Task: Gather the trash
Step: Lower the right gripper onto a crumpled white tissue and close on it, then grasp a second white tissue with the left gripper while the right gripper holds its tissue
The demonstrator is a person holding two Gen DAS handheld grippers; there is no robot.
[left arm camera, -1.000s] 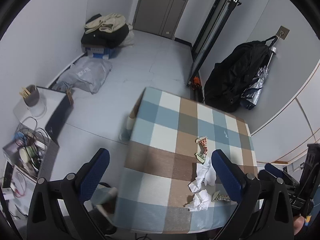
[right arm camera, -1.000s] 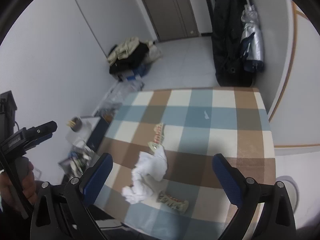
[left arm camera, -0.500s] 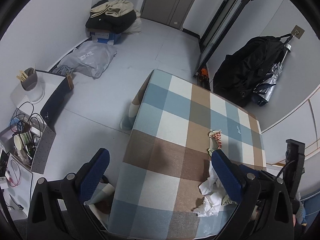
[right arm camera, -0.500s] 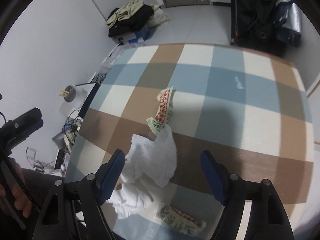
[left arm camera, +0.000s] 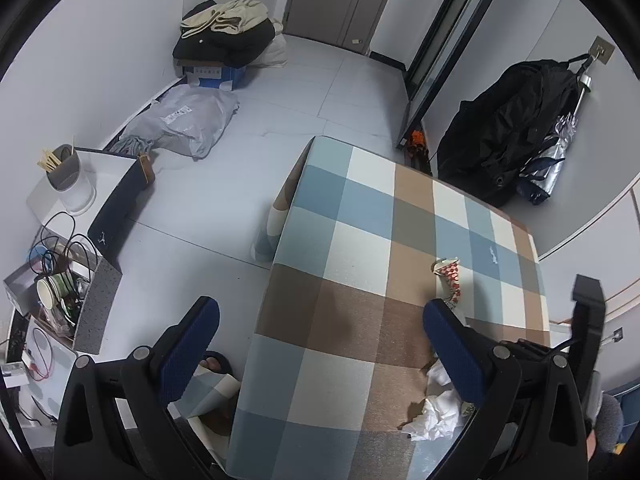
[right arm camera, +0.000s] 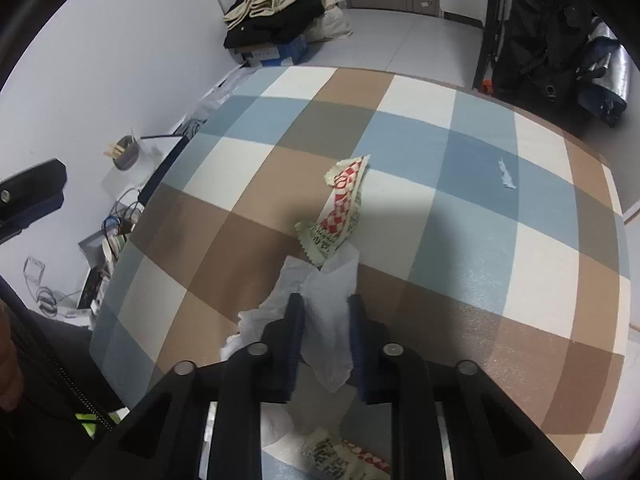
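A crumpled white tissue (right arm camera: 324, 312) lies on the checkered tablecloth (right arm camera: 472, 240). My right gripper (right arm camera: 323, 316) is down over it, its blue pads closed in on either side of the tissue. A red-and-white checked wrapper (right arm camera: 340, 208) lies just beyond it, and a second wrapper (right arm camera: 340, 454) lies under the gripper body. My left gripper (left arm camera: 320, 344) is open and empty, held above the table's left edge. The tissue (left arm camera: 436, 416) and the far wrapper (left arm camera: 450, 274) show by its right finger.
A small white paper scrap (right arm camera: 506, 174) lies at the far right of the table. Left of the table stands a low shelf with a cup (left arm camera: 66, 178), cables and paper cups. Clothes on a box (left arm camera: 224, 36) and a black bag (left arm camera: 508, 128) sit on the floor.
My right gripper has dropped toward the table and its jaws have narrowed around the white tissue. My left gripper has drifted left and stays open.
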